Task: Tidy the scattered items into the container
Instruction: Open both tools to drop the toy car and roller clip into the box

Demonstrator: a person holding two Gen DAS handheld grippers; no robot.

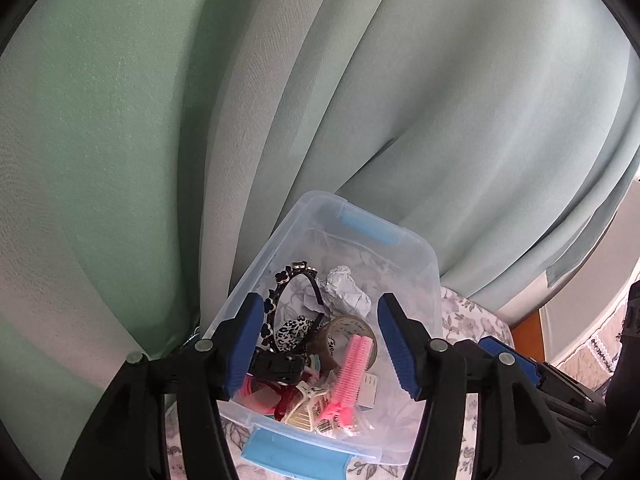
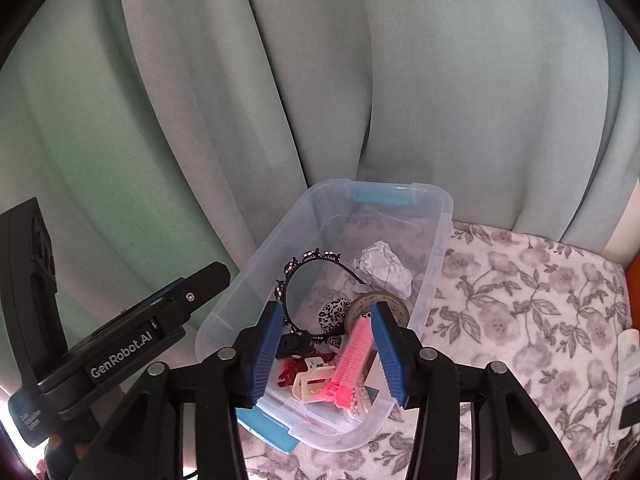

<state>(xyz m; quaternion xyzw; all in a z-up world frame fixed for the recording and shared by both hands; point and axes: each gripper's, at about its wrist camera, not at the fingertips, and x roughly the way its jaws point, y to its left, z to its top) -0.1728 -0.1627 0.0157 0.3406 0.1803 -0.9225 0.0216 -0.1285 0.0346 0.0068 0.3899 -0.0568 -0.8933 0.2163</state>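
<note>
Evidently the dropping-in step is at hand: the left gripper (image 1: 318, 350) hovers over the clear plastic storage container with blue latches (image 1: 416, 248), fingers apart with nothing between them. Inside lie a black flower-studded headband (image 2: 296, 276), a crumpled white paper ball (image 2: 384, 268) and a pink ridged hair clip (image 2: 352, 360). The right gripper (image 2: 326, 354) hangs above them, fingers likewise apart and empty. Next, both should probably lift clear and look over the floral-printed surface (image 2: 520, 300) for leftover items.

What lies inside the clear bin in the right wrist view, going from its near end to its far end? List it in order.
Cream claw clip → leopard-print scrunchie → crumpled white paper → far blue latch of the clear bin.
</note>
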